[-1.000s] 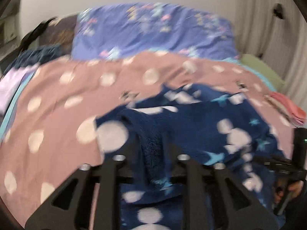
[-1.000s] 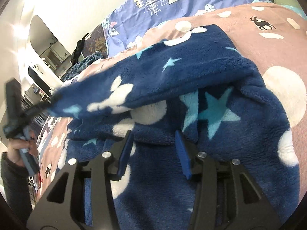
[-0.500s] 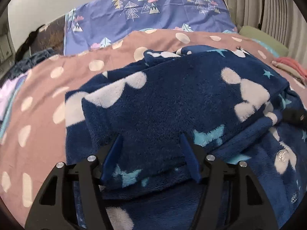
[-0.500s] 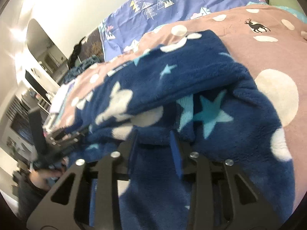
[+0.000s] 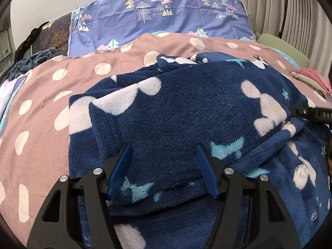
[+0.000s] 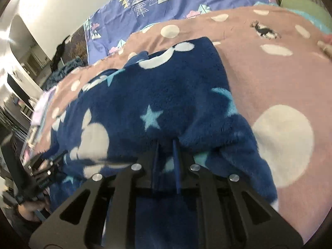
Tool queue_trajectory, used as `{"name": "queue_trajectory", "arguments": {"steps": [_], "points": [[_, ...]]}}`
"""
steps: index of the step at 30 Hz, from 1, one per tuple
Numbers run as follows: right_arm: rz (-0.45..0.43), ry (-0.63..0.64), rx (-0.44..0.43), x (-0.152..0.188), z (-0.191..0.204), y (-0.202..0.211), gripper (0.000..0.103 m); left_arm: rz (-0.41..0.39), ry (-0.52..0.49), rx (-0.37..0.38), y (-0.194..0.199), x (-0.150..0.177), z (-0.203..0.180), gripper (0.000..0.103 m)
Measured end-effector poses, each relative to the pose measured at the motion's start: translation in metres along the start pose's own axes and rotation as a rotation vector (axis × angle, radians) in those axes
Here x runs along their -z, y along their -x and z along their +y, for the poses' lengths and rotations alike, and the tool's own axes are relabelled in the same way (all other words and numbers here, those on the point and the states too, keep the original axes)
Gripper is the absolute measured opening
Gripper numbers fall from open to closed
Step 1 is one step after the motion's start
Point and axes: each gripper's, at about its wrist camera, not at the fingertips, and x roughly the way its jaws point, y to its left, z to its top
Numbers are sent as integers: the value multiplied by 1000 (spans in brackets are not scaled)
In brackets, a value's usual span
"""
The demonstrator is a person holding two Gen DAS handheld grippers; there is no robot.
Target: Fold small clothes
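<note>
Right wrist view shows the right gripper (image 6: pixel 166 151) with its jaws closing, now narrow, and a bunched edge of the fleece (image 6: pixel 149 95) between the blue pads; whether the pads already press on it I cannot tell, as the cloth hides their tips. The fleece, dark blue with white blobs and stars, lies on the bed (image 6: pixel 269 66), spread over a pink dotted cover, with one layer already turned over another. Its long axis runs from the right gripper across to the left gripper (image 6: pixel 44 166), seen small at the far left edge of this view, so each gripper sits at one end of the folded strip.

In the left wrist view the left gripper (image 5: pixel 164 170) stands wide, pads on either side of the folded edge of the fleece (image 5: pixel 186 112) and not pinching it. The tip of the right gripper (image 5: pixel 309 113) shows at the right, against the cloth.

My reading: the coming move turns on the right end, where cloth lies straight ahead between the jaws; the left end is let go.
</note>
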Motion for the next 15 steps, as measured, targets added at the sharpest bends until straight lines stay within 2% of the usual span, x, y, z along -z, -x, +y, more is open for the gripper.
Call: {"name": "queue_trajectory", "arguments": {"steps": [1, 3, 5, 7, 9, 11, 13, 14, 15], "points": [[-2, 11, 25, 5, 4, 9, 22, -1, 1, -1, 0, -1, 1, 66], [5, 5, 7, 17, 7, 25, 25, -16, -6, -13, 6, -1, -1, 67], [14, 11, -117, 36, 8, 51, 25, -40, 2, -1, 19, 0, 0, 72], [19, 57, -216, 61, 12, 77, 25, -70, 46, 69, 42, 4, 4, 86], [66, 104, -282, 86, 18, 92, 26, -101, 54, 113, 62, 9, 5, 87], [141, 153, -349, 112, 25, 100, 29, -113, 19, 102, 87, 20, 4, 87], [213, 210, -371, 140, 32, 100, 30, -105, 4, 74, 102, 33, 5, 90], [261, 256, -346, 160, 39, 97, 31, -87, 12, 56, 111, 44, 8, 90], [245, 278, -322, 169, 41, 99, 31, -73, 23, 52, 117, 54, 10, 90]]}}
